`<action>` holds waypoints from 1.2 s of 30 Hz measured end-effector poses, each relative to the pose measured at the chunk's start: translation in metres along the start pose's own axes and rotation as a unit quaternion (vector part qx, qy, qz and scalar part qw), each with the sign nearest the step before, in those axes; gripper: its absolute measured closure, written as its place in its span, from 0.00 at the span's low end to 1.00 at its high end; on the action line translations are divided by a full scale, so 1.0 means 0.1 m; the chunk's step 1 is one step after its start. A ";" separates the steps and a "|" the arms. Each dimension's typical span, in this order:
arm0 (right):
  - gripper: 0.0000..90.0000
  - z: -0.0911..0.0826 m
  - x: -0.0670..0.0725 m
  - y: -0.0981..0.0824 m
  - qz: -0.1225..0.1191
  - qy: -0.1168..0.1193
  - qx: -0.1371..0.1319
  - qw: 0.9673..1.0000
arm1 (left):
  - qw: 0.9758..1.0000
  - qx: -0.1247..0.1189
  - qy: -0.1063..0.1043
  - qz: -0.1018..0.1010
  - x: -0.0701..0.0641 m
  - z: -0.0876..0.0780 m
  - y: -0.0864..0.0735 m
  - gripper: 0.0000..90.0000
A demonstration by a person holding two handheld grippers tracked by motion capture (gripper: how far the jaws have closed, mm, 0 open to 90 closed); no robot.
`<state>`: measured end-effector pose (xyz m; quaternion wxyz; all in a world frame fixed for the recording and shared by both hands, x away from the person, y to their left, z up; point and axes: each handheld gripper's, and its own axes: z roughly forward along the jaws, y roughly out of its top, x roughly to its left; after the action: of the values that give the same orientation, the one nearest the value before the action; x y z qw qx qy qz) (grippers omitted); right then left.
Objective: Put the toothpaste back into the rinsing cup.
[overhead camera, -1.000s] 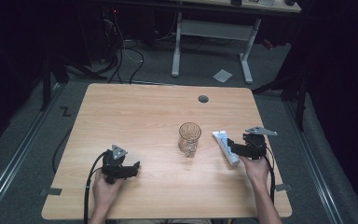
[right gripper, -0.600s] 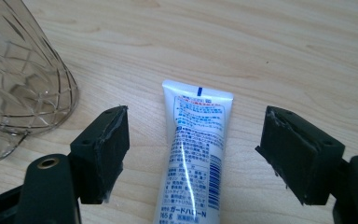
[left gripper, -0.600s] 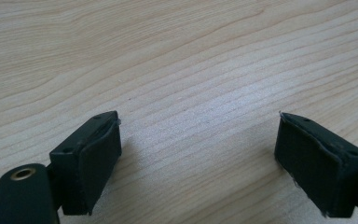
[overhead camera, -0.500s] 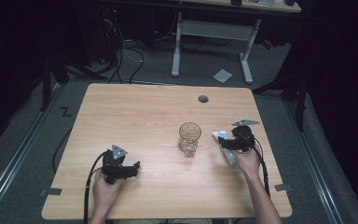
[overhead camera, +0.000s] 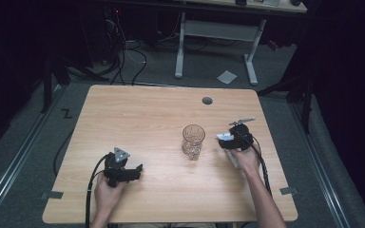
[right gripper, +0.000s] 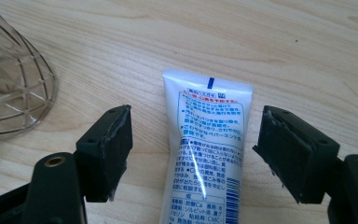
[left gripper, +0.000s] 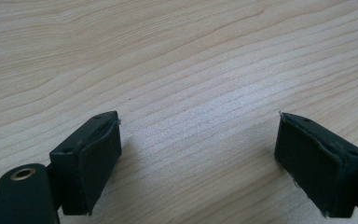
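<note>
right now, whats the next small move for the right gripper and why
Probably lower a touch and close the jaws. The right gripper is open, its jaws straddling the white tube, which lies flat on the table with a gap on both sides, not yet gripped. The glass stands clear to one side.

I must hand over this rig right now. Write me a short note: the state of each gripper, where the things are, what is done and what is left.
Left hand-held gripper: open, holds nothing, low over the bare light wooden table near the person's edge.
Right hand-held gripper: open, its jaws stand on either side of the white plastic tube with blue print, not closed on it.
The tube lies flat on the table, right of the clear ribbed drinking glass, which stands upright near the middle.
Done: the right gripper is lined up over the tube.
Left: probably close on the tube and lift it; the glass may be its goal, but that is only a guess.
</note>
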<state>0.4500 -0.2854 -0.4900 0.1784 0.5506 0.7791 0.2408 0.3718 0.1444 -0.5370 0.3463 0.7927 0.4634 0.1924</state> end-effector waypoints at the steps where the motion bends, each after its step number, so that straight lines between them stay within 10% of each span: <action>1: 0.30 0.00 0.00 0.00 0.000 0.000 0.000 1.000 | 1.000 0.000 0.000 0.000 0.00 0.00 0.00 0.16; 36: 0.60 0.13 -0.03 -0.04 0.002 0.002 0.053 0.999 | 1.000 0.000 0.000 0.000 0.00 0.00 0.00 0.16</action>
<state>0.4551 -0.2866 -0.5028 0.1463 0.5603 0.7902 0.2006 0.3718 0.1444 -0.5370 0.3464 0.7927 0.4632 0.1925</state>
